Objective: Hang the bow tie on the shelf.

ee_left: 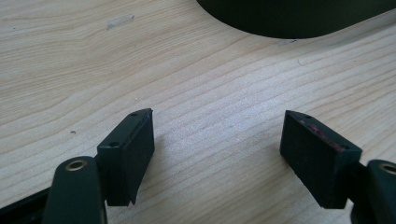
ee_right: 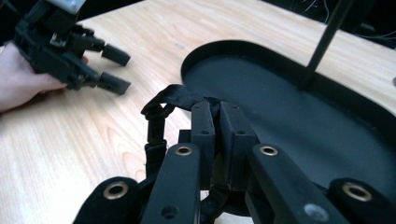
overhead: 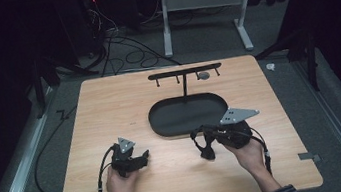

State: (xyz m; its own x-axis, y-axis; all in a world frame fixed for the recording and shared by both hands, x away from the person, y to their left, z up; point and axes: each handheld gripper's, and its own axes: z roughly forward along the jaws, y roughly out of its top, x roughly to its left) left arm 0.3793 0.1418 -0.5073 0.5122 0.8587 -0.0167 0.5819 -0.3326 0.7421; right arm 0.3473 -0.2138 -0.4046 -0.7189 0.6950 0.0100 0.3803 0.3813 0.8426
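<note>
Strap (ee_right: 170,100), black, pinched in the closed right tool (ee_right: 215,122), lower centre of the high view, at the near rim of the tray (overhead: 158,123). Hook stand (overhead: 184,72) rises up-frame beyond; its bar runs left-right, so any hanging move goes up-frame, and the right tool is nearer. Left tool (ee_left: 217,154) open, empty, low over the bare wooden worktop (overhead: 110,109), lower left. Room dark; cables on the floor.

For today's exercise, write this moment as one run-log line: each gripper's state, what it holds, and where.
left gripper: open, empty, over table | right gripper: shut on black strap, beside tray | stand: upright in tray
</note>
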